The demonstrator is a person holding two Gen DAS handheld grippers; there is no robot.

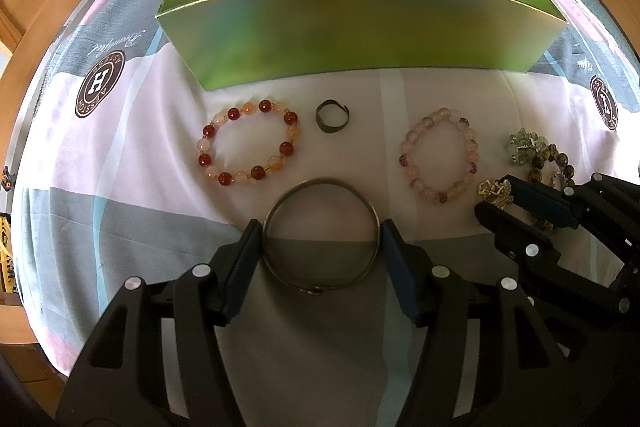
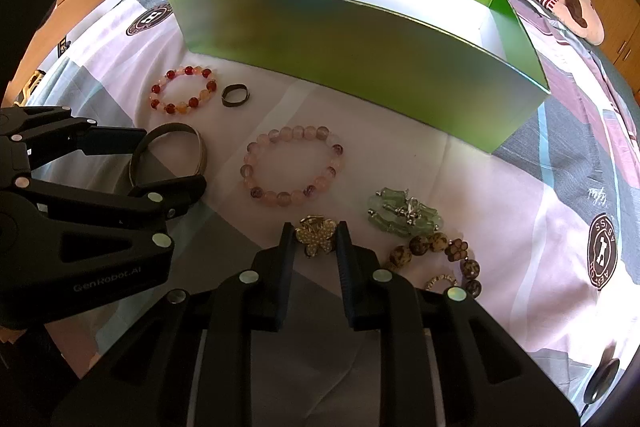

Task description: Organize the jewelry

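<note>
A metal bangle (image 1: 321,235) is clamped between the pads of the left gripper (image 1: 320,239), low over the patterned bedsheet (image 1: 132,163). A gold flower brooch (image 2: 316,235) is pinched by the right gripper (image 2: 314,239) — both near the green box (image 1: 360,31). Two bead bracelets (one red-and-orange (image 1: 248,143), one pink (image 1: 440,159)) and a dark ring (image 1: 332,115) are laid on the sheet before the box.

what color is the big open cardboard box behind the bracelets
Metallic green cardboard box outside, white inside; clearest in the right wrist view.

Both wrist views look low and close across the bedspread (image 1: 132,155) toward the green box (image 2: 360,55).
</note>
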